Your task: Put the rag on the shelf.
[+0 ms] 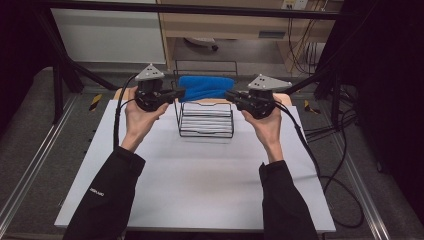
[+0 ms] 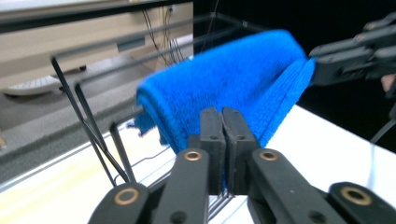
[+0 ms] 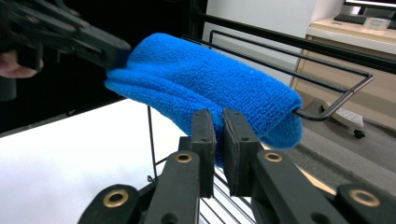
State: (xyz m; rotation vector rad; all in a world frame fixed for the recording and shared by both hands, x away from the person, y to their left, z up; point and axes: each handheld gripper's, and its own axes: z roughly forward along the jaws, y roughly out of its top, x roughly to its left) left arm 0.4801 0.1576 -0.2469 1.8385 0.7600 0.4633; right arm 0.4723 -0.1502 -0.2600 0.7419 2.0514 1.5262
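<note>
— Towel (image 1: 206, 87) first: where is it for you?

— Blue, folded, draped over the top bars of the black wire rack (image 1: 205, 119) at twelve o'clock on the white table (image 1: 200, 175), between your two hands.

— And my left gripper (image 1: 176, 93)?

— At ten o'clock, its jaws are pressed together on the towel's left edge; blue cloth shows in the thin gap between them in the left gripper view.

— The right gripper (image 1: 231, 95)?

— At two o'clock, pinching the towel's right edge, a fold of cloth caught between the nearly closed jaws. Both point inward at each other along the towel.
</note>
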